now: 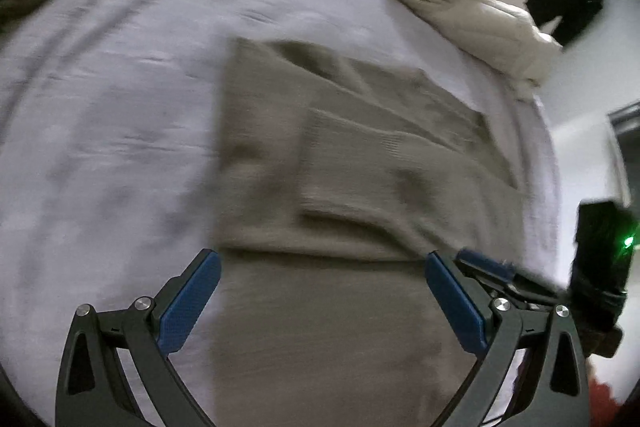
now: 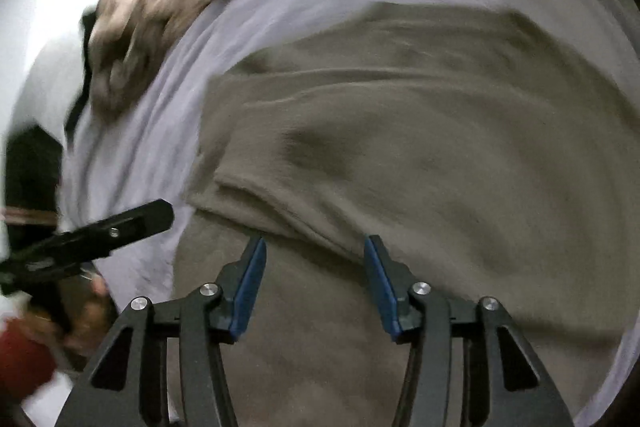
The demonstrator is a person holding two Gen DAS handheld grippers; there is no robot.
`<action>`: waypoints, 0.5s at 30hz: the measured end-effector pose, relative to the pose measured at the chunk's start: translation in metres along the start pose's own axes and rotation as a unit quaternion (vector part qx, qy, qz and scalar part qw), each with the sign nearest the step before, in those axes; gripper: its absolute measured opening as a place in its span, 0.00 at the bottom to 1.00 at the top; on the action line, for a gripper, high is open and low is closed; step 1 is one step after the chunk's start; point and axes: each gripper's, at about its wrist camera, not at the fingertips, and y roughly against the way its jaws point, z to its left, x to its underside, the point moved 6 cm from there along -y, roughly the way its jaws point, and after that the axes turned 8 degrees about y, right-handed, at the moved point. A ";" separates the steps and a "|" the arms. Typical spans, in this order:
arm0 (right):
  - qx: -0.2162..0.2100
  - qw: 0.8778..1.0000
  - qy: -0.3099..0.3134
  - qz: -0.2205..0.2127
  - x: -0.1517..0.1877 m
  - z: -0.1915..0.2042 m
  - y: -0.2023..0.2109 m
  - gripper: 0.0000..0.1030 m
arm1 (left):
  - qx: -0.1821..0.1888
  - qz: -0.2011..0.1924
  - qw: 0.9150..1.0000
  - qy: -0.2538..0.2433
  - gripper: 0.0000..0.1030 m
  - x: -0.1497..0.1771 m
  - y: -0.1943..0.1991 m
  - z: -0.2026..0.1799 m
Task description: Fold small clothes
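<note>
The taupe sweater (image 1: pixel 320 163) lies partly folded on the bed sheet (image 1: pixel 100 107), straight ahead of both, long axis running away from them. Left hand-held gripper (image 1: pixel 322 281) is released wide, holding nothing; right hand-held gripper (image 2: pixel 314 259) is also released, w/ the folded hem edge (image 2: pixel 280 211) just beyond its tips, so right seems nearer.

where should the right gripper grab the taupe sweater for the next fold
Probably at the near folded edge of the taupe sweater, the ridge just ahead of the open right gripper. Come in low from the near side, one finger sliding under the ridge; it stands slightly proud of the layer beneath, while the rest lies flat on the bedsheet.
</note>
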 end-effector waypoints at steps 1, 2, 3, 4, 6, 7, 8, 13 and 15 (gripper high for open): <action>-0.004 1.000 -0.029 -0.007 0.005 -0.012 0.006 0.53 | 0.011 0.005 1.000 0.001 0.99 -0.001 -0.007 -0.006; -0.010 0.998 -0.068 -0.017 0.014 -0.030 0.016 0.53 | 0.017 0.008 1.000 0.008 0.99 -0.004 -0.015 -0.010; -0.015 0.995 -0.094 -0.026 0.021 -0.043 0.023 0.53 | 0.023 0.013 0.999 0.022 0.99 -0.007 -0.023 -0.013; -0.020 0.992 -0.124 -0.034 0.026 -0.054 0.029 0.53 | 0.030 0.016 0.999 0.037 0.99 -0.010 -0.029 -0.013; -0.035 0.978 -0.195 -0.059 0.043 -0.082 0.043 0.53 | 0.047 0.014 0.996 0.069 0.99 -0.017 -0.036 -0.015; -0.042 0.970 -0.227 -0.071 0.052 -0.095 0.049 0.53 | 0.051 0.011 0.996 0.078 0.99 -0.018 -0.037 -0.015; -0.048 0.962 -0.257 -0.083 0.059 -0.108 0.054 0.53 | 0.055 0.009 0.995 0.085 0.99 -0.021 -0.038 -0.016; -0.059 0.928 -0.348 -0.116 0.083 -0.144 0.056 0.53 | 0.044 -0.001 0.993 0.111 0.66 -0.033 -0.045 -0.014; -0.071 0.914 -0.376 -0.136 0.087 -0.155 0.058 0.53 | 0.041 -0.001 0.992 0.117 0.30 -0.036 -0.047 -0.009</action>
